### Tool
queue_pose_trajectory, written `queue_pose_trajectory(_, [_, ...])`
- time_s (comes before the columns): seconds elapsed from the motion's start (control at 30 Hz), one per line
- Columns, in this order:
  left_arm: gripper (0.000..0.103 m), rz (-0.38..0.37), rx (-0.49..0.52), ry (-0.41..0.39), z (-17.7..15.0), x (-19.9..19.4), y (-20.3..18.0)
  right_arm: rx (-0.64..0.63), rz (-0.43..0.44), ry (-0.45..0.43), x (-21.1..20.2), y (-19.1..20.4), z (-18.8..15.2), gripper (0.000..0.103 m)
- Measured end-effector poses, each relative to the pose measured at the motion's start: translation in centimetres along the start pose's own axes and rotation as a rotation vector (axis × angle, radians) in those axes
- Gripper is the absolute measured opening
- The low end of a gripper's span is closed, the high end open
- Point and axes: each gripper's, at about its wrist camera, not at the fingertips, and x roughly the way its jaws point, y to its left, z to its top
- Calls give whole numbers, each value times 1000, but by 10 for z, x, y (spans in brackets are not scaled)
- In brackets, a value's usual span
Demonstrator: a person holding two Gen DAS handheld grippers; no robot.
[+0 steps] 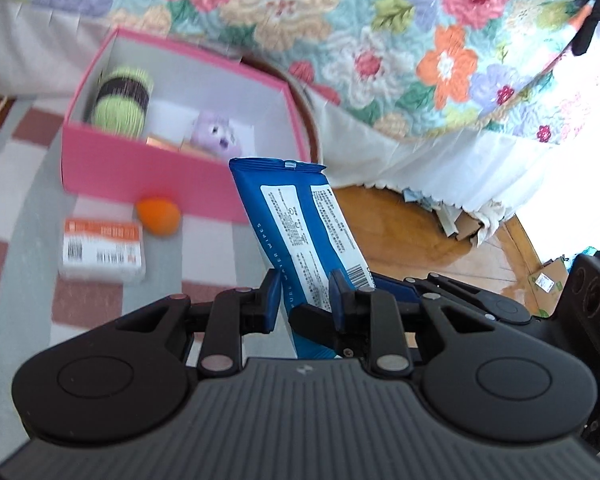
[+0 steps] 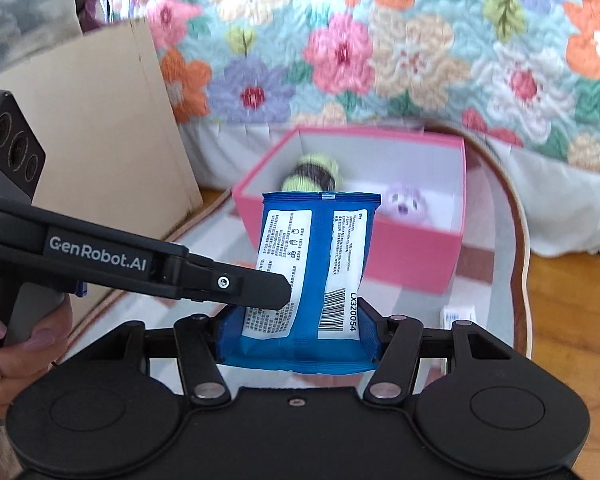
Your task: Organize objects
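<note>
A blue pack of water wipes stands upright in the air, held by both grippers. My left gripper is shut on the pack's thin lower edge; in the right wrist view it reaches in from the left, and its fingertips pinch the pack. My right gripper clamps the pack's bottom across its full width, blue pads on both sides. Beyond stands an open pink box. In it lie a green and black roll and a purple plush toy.
On the checked rug, in front of the box, lie an orange ball-like thing and a white packet with an orange label. A floral quilt hangs behind. Cardboard leans at the left. A person's hand grips the left handle.
</note>
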Motion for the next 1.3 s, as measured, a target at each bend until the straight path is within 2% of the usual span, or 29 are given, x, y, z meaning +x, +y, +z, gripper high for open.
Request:
queue_pose_trajectory(0.2, [24,29,72,-39,36,-11,-16,24,32,-59,-2,-6,33,63])
queue_pose_trajectory(0.4, [24,78,58,-113,75,-2,-6,-208,45,-102,29,-7,78,63])
queue_pose_trajectory(0.53, [24,97,22,-149,109,14,9,-259,52,-90,55,-18,111,63])
queue_pose_trajectory(0.67, [24,130,-18,-152,137,40,27,-207,101,-13,95,-42,140,63])
queue_pose_trajectory(0.77, [24,145,-78,-139,146,65,53,-141,145,89,130,-61,149,63])
queue_pose_trajectory(0.83, [24,144,-118,-112,148,81,70,-88,153,149,152,-71,148,63])
queue_pose_trajectory(0.93, [24,145,-159,-84,152,106,93,-23,140,184,178,-83,141,62])
queue_pose_trajectory(1.1, [24,200,-196,-16,157,142,126,97,141,263,222,-101,131,62])
queue_pose_trajectory(1.3, [24,215,-274,35,164,163,158,161,126,337,260,-110,130,63])
